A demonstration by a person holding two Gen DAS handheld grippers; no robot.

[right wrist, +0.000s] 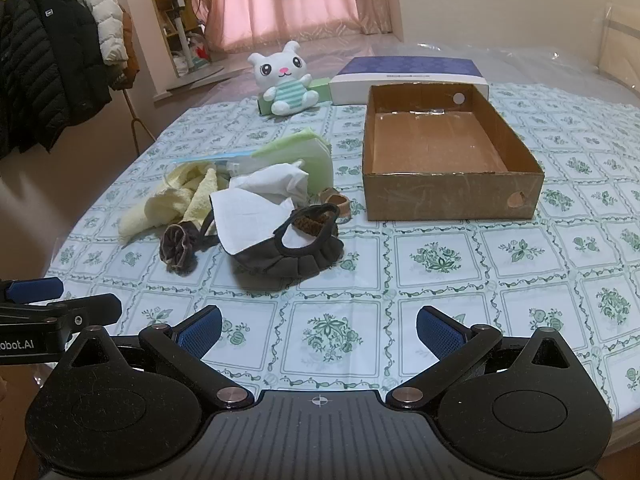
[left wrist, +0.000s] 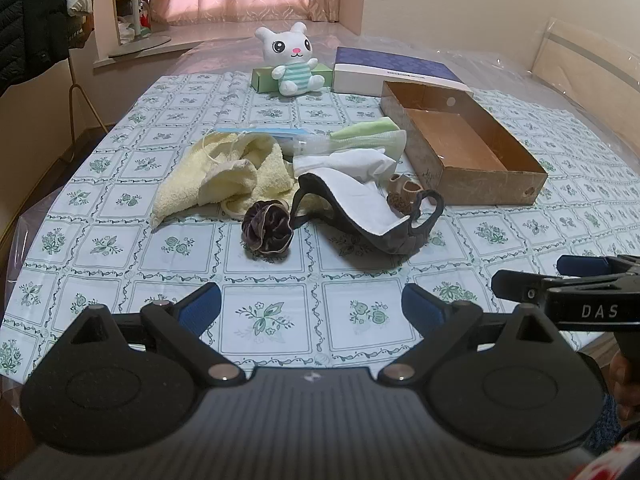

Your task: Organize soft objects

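A pile of soft things lies mid-table: a yellow towel (left wrist: 224,176) (right wrist: 176,200), a dark velvet scrunchie (left wrist: 267,227) (right wrist: 179,249), a dark face mask with white lining (left wrist: 372,216) (right wrist: 280,248), white cloth (left wrist: 348,162) (right wrist: 272,182), a folded green cloth (left wrist: 372,136) (right wrist: 308,156) and a brown braided band (left wrist: 404,196) (right wrist: 338,202). An open cardboard box (left wrist: 488,184) (right wrist: 448,200) stands to the right, with nothing in it. My left gripper (left wrist: 311,310) is open and holds nothing, near the front edge. My right gripper (right wrist: 319,328) is open and holds nothing, beside it.
A white plush bunny (left wrist: 290,60) (right wrist: 286,80) sits at the back against a green box (left wrist: 262,79). A blue-and-white box (left wrist: 388,70) (right wrist: 404,76) lies behind the cardboard box. Coats (right wrist: 52,52) hang at the left. The patterned tablecloth (left wrist: 120,248) covers the table.
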